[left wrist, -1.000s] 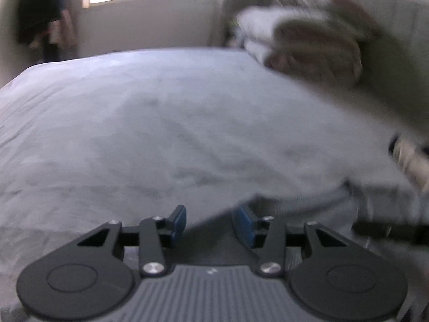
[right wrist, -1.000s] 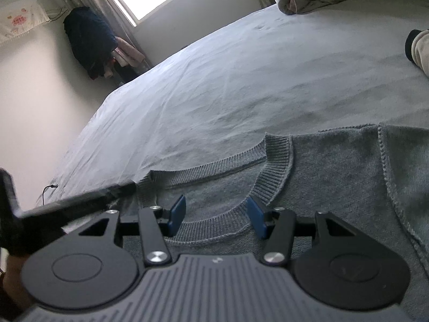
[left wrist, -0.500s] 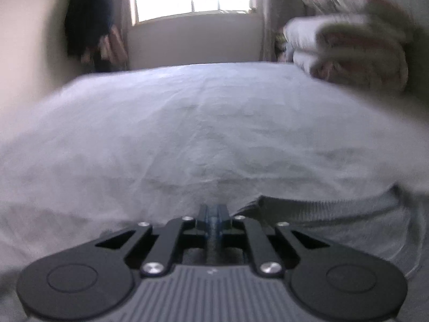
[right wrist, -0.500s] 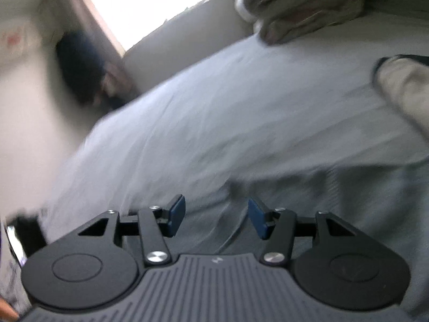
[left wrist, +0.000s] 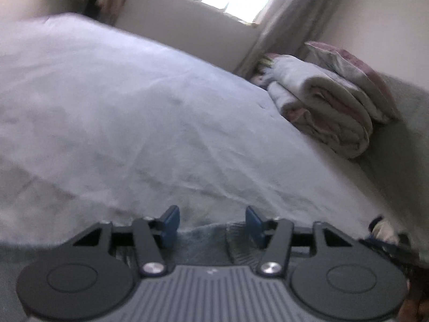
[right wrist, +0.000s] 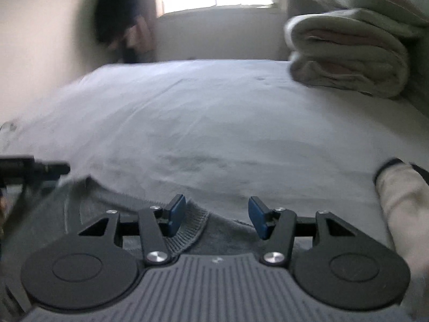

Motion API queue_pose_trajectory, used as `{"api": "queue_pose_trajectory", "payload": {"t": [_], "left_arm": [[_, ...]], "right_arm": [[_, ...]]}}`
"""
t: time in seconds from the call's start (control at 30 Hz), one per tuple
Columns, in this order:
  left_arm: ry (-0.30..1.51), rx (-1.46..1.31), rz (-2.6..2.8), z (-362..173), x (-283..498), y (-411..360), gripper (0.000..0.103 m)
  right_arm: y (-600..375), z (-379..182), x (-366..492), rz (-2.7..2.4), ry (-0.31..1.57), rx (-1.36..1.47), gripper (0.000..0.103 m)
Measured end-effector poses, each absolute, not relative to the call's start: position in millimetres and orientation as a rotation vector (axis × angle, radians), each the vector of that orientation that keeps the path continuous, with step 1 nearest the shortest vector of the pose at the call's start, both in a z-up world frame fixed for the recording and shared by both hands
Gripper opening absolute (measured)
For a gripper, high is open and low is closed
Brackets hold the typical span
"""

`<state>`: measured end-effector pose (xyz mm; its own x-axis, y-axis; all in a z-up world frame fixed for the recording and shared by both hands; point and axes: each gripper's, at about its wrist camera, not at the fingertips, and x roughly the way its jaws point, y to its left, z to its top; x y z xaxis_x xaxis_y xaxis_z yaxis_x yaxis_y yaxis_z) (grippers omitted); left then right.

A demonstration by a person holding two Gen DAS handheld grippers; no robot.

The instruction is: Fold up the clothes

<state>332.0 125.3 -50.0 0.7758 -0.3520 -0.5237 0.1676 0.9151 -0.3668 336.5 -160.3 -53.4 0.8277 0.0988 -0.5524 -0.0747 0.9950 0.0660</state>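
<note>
A grey knitted sweater (right wrist: 225,230) lies flat on the pale bed sheet (right wrist: 214,123), its ribbed collar (right wrist: 193,228) just under my right gripper (right wrist: 217,216). That gripper stands open, its blue pads apart over the collar, nothing pinched. In the left wrist view the sweater's edge (left wrist: 211,237) shows between and below the blue pads of my left gripper (left wrist: 212,220), whose jaws are opening and press on nothing. The left gripper's black body (right wrist: 29,167) appears at the left edge of the right wrist view.
A stack of folded blankets (right wrist: 348,59) and a pillow (left wrist: 348,67) sits at the far right of the bed. A cream garment with a dark cuff (right wrist: 402,201) lies right of the sweater. Dark clothes (right wrist: 118,16) hang by the window.
My left gripper shut half a second ago and has opened again. Both grippers rolled, so the views tilted. The right gripper shifted toward the collar's right side and stayed open.
</note>
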Motion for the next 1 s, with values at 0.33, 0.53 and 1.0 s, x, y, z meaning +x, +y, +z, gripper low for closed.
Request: {"api": "queue_pose_trajectory", "payload": {"t": [0.33, 0.53, 1.0], "left_arm": [[0.608, -0.049, -0.281, -62.4, 327.4, 86.6, 0.011], [0.549, -0.019, -0.251, -53.6, 320.3, 82.7, 0.005], [0.606, -0.098, -0.261, -63.9, 331.8, 89.5, 0.021]], "right_arm": [[-150.2, -82.4, 342.8, 0.113, 0.589, -0.005, 0.011], [-140.0, -74.1, 335.1, 0.059, 0.519, -0.081, 0.004], [-149.9, -86.4, 354.6, 0.003, 0.578, -0.002, 0.047]]}}
